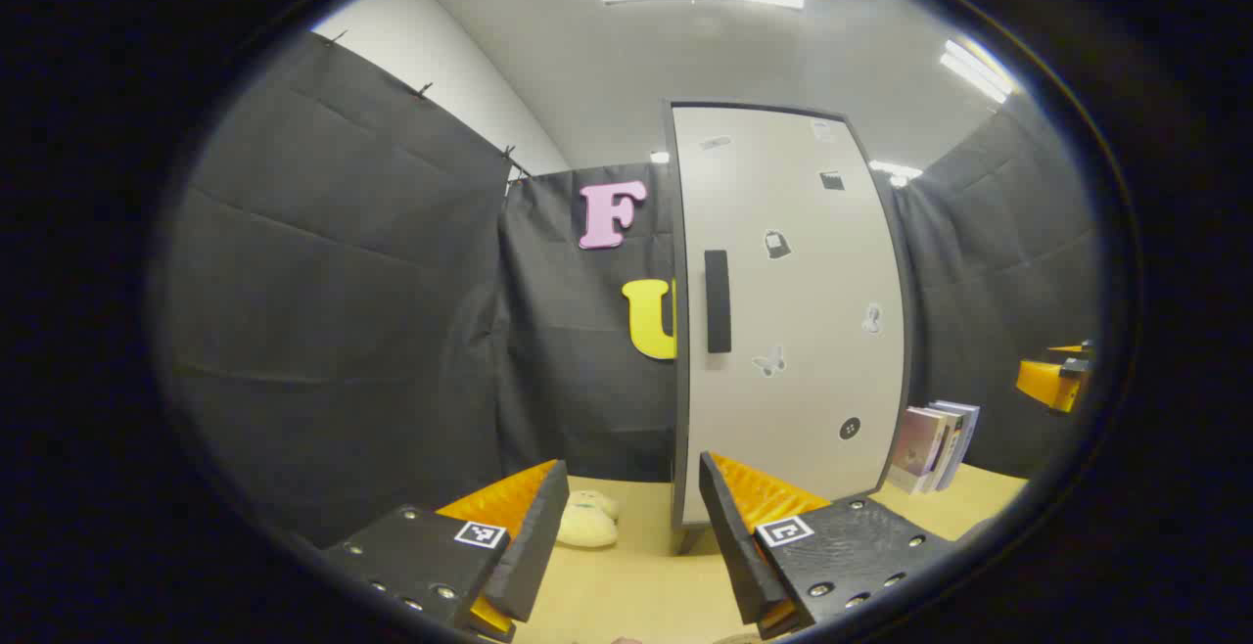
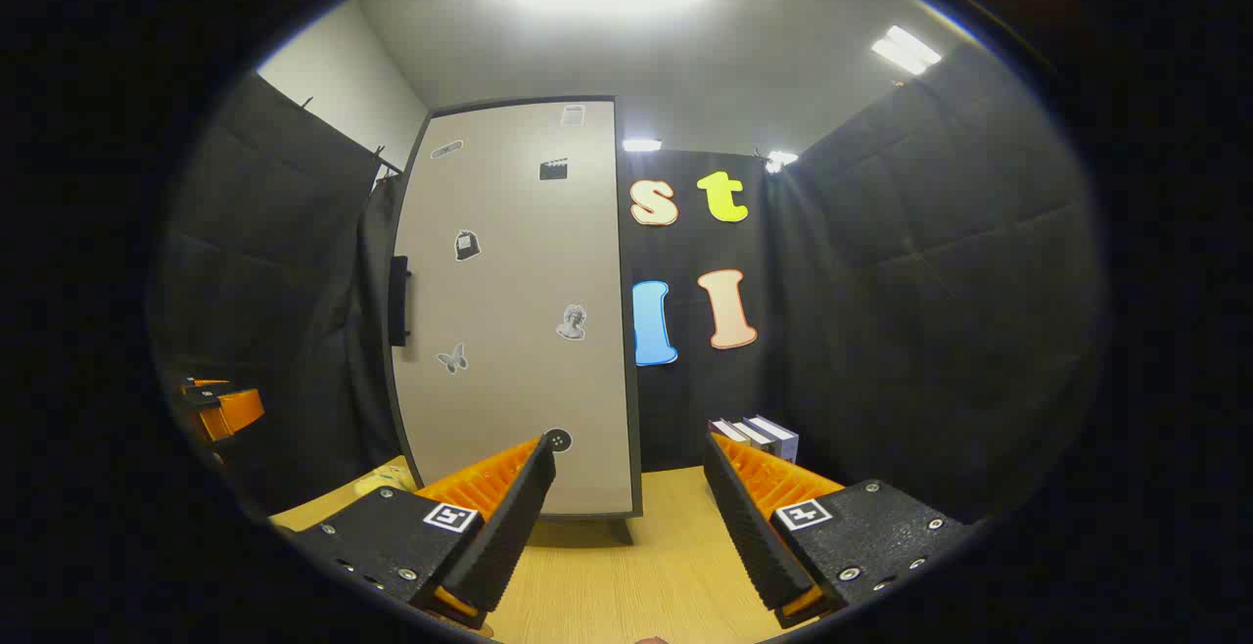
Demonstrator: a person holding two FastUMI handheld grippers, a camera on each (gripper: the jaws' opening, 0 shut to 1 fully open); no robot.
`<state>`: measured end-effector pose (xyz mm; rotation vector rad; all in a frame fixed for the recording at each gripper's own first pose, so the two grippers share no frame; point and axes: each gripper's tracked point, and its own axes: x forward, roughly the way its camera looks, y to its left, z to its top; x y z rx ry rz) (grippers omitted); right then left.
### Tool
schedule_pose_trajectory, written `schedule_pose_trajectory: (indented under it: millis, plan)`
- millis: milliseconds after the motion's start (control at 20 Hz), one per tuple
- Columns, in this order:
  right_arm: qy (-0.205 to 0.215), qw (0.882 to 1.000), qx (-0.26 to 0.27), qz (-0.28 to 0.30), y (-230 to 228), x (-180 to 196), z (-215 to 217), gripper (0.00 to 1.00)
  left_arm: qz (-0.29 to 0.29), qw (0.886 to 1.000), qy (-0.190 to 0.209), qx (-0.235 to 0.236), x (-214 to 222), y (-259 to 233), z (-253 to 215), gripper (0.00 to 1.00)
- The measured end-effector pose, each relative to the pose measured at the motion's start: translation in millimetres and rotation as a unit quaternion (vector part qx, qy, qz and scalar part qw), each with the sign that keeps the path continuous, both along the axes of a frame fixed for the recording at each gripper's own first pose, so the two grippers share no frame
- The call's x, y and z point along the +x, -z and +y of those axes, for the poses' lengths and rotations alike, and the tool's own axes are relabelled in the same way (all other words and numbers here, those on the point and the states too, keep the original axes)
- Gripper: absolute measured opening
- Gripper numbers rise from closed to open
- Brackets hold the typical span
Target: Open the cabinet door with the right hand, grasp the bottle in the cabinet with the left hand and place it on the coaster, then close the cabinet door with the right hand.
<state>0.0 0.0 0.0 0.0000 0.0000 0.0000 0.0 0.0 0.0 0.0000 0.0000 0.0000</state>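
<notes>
I'm looking along the left gripper (image 1: 634,536), its ridged fingers (image 1: 533,536) standing wide apart over the pale wooden tabletop (image 1: 636,595), nothing between them. The tall white cabinet door (image 1: 793,311) with rounded dark edging is standing shut at twelve o'clock, just right of centre, its smooth face dotted with small stickers and its black vertical bar handle (image 1: 718,301) sitting near the left edge. A soft cream plush toy (image 1: 587,524) is lying between the fingertips, farther back. Upright books (image 1: 935,443) are leaning at three o'clock of the door. The right gripper (image 2: 626,517) is also gaping wide, empty, the door's lower edge just beyond its left finger, the handle (image 2: 398,299) at ten o'clock.
</notes>
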Motion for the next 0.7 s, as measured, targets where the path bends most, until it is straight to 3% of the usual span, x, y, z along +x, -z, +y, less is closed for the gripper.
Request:
schedule_pose_trajectory:
  millis: [700]
  plan:
    - [-0.007,1.0,0.004,0.013,6,11,0,0.94,-0.006,1.0,-0.011,0.014,-3,-8,0,0.77]
